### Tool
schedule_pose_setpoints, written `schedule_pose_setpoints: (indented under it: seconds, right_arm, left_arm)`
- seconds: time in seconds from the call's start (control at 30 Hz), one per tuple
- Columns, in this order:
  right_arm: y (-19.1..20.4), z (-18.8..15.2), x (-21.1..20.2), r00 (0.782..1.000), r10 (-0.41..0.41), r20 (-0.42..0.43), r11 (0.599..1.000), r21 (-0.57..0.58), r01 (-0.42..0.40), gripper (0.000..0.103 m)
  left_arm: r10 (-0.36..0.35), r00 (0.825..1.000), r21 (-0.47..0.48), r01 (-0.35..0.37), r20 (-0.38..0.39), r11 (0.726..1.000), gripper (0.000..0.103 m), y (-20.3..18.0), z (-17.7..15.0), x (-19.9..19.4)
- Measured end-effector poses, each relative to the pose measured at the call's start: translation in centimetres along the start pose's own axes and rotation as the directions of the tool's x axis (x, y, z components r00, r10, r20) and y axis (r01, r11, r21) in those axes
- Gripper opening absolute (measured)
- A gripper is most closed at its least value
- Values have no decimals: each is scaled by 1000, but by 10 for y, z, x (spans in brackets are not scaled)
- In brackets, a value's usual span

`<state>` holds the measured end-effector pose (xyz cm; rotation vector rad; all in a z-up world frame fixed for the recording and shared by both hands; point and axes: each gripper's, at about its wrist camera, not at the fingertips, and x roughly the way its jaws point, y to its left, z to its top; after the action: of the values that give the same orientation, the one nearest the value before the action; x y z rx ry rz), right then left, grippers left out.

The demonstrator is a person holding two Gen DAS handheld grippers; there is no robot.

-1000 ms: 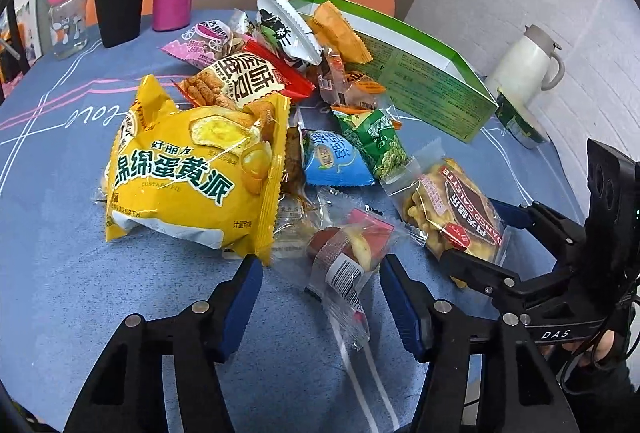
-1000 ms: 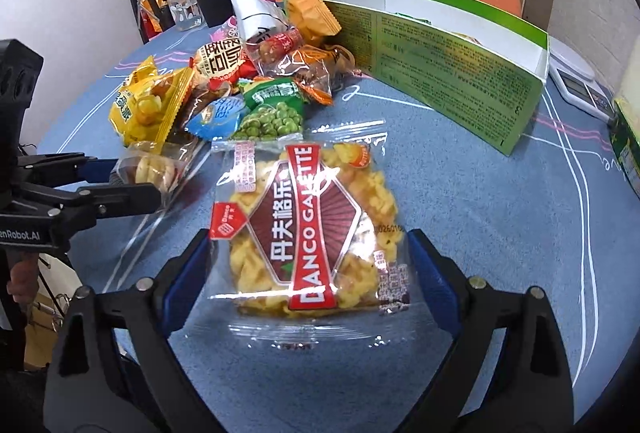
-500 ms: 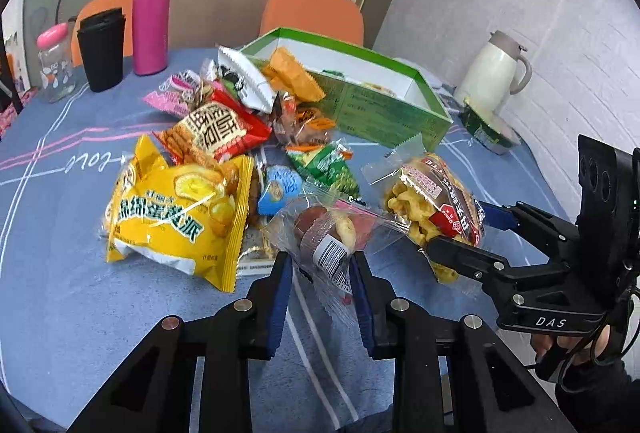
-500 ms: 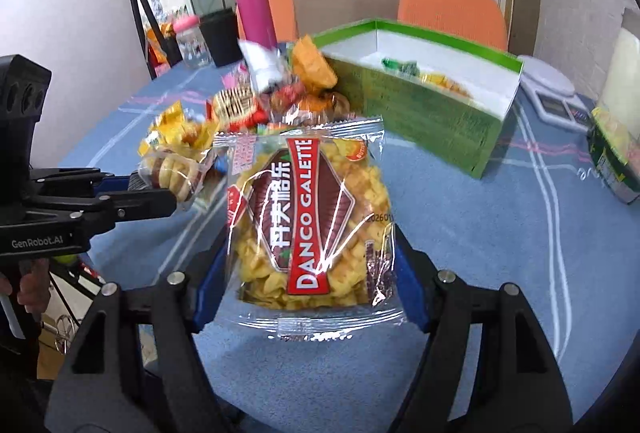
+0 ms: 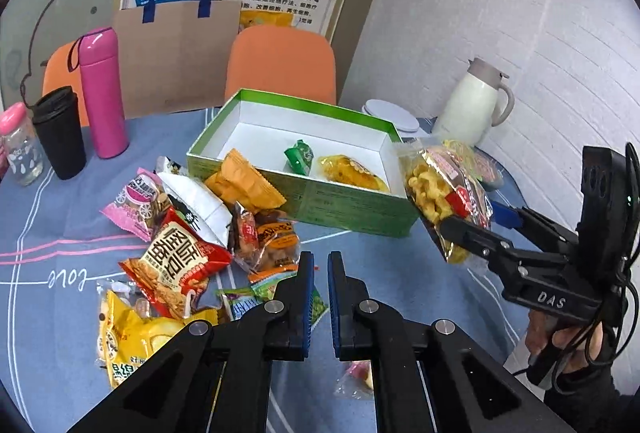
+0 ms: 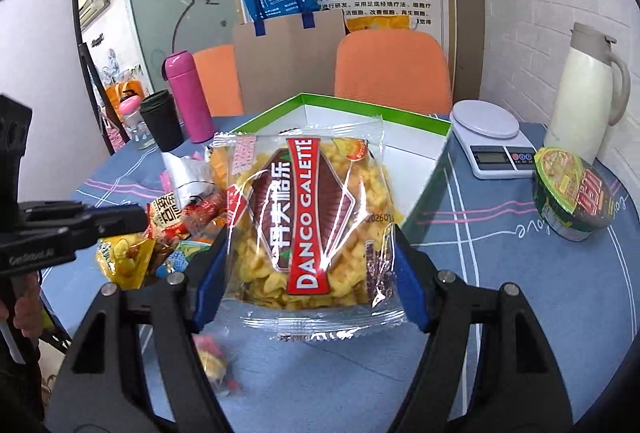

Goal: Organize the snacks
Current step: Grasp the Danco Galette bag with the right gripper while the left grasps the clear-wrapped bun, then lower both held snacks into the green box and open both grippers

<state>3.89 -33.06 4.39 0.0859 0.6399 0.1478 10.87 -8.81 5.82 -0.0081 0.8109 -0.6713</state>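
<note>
The Danco Galette bag (image 6: 310,229) is a clear packet of yellow biscuit pieces with a red and brown label. The right gripper (image 6: 308,289) clamps it between its blue fingers (image 6: 410,293), lifted off the surface (image 6: 540,293), just near of the green box (image 5: 352,195). The bag hides much of the box from the right wrist view. The left gripper (image 5: 318,297) has its fingers nearly together, holding nothing; a small wrapped snack (image 5: 356,379) lies below them, partly hidden. The snack pile (image 5: 192,249) lies to the left.
</note>
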Motion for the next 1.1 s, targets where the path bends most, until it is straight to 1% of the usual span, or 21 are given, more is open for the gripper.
schedule_pose_setpoints:
  seconds: [0.03,0.07,0.1,0.13,0.17,0.23,0.27,0.3,0.37,0.43,0.5,0.53,0.57,0.6,0.63,0.67,0.77,0.83,0.9,1.0,1.1]
  right_arm:
    - [-2,-3,0,1000,2,-5,1000,6,-2,73]
    - [-4,-6,2,1000,0,-10,1000,18,0,73]
    - [-7,-10,3,1000,0,-14,1000,29,1,73]
    - [-9,-14,4,1000,2,-19,999,43,-1,73]
    - [-11,-16,5,1000,4,-23,999,53,-3,73]
    - [-15,-21,4,1000,3,-28,998,69,-1,74]
    - [-17,-22,3,1000,1,-29,997,72,2,74]
    - [-18,-23,2,1000,-2,-29,997,74,4,74]
    - [-20,-25,-1,1000,-3,-28,997,81,6,74]
    - [-20,-27,-4,1000,-3,-26,996,85,5,74]
    - [-22,-30,-6,1000,-5,-28,996,84,7,74]
    - [-22,-31,-7,1000,-6,-30,996,86,9,74]
    - [-23,-33,-8,1000,-6,-30,996,88,9,74]
    - [-24,-34,-9,999,-6,-31,996,88,8,74]
    - [-25,-35,-9,999,-7,-33,996,88,10,74]
    - [-25,-35,-9,999,-7,-35,996,88,10,74]
    - [-26,-35,-8,999,1,-34,996,92,3,74]
    - [-25,-31,-7,1000,9,-29,996,90,-7,74]
    - [-24,-25,-6,1000,15,-22,996,86,-13,74]
    - [-22,-9,-5,1000,21,4,997,71,-22,74]
    - [-21,9,-1,999,17,30,998,56,-19,74]
  left_arm:
    - [-8,1000,3,8,-13,1000,14,-2,-5,0]
    - [-23,999,11,23,-27,1000,30,-5,-12,1]
    - [-35,999,19,36,-41,999,52,-8,-20,-1]
    - [-56,996,41,59,-64,997,60,-16,-31,-2]
    - [-73,994,59,77,-79,995,64,-22,-38,-2]
    - [-107,988,112,120,-114,986,64,-38,-54,-2]
    - [-111,985,139,130,-133,982,67,-46,-61,0]
    - [-98,983,172,124,-153,977,75,-54,-69,5]
    - [-49,984,223,88,-173,971,82,-66,-79,18]
    - [-27,979,238,76,-204,968,82,-73,-86,34]
    - [-46,971,225,100,-235,969,81,-74,-89,49]
    - [-45,969,215,100,-245,971,80,-72,-90,56]
    - [-49,965,194,101,-258,976,57,-68,-91,62]
    - [-67,963,170,115,-261,979,49,-62,-90,63]
    - [-89,963,142,128,-255,981,48,-57,-87,62]
    - [-96,960,117,130,-262,985,43,-53,-85,62]
    - [-90,967,86,114,-239,990,42,-46,-79,53]
    - [-90,974,90,110,-207,990,42,-45,-71,40]
    - [-80,985,96,96,-154,991,42,-44,-54,25]
    - [-52,998,87,56,-45,995,42,-38,-12,5]
    - [-41,999,41,40,27,998,42,-26,29,-1]
